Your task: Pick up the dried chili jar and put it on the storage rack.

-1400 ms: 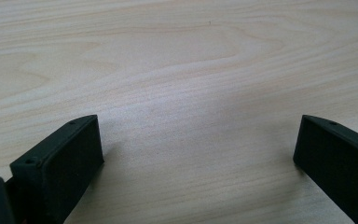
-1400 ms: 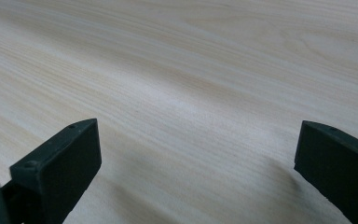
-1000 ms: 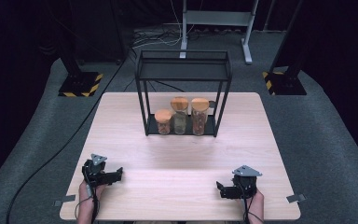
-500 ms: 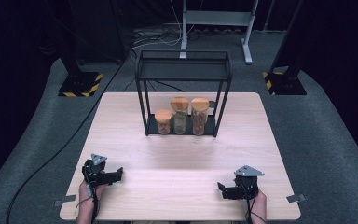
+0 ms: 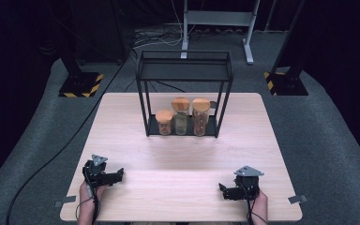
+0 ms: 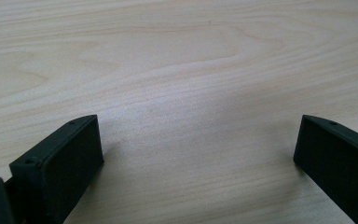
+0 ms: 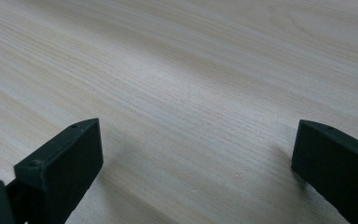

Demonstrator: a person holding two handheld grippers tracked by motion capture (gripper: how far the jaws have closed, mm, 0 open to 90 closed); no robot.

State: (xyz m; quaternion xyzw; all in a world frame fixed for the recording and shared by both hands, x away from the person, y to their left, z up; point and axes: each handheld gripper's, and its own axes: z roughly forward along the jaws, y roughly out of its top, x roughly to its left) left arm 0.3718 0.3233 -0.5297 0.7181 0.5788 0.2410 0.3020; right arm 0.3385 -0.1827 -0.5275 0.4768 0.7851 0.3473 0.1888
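Three clear glass jars with round cork lids [image 5: 181, 116] stood on the bottom shelf of a black wire rack [image 5: 184, 70] at twelve o'clock. They looked rigid, smooth, breakable; mid-body seemed the safest hold. The left gripper [image 5: 118, 174] and right gripper [image 5: 222, 189] rested gaping on the pale wooden table [image 5: 178, 159], dark carpet around.

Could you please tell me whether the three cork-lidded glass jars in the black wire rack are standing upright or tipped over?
Upright. The three cork-lidded glass jars stand side by side on the black wire rack's bottom shelf, lids level on top.
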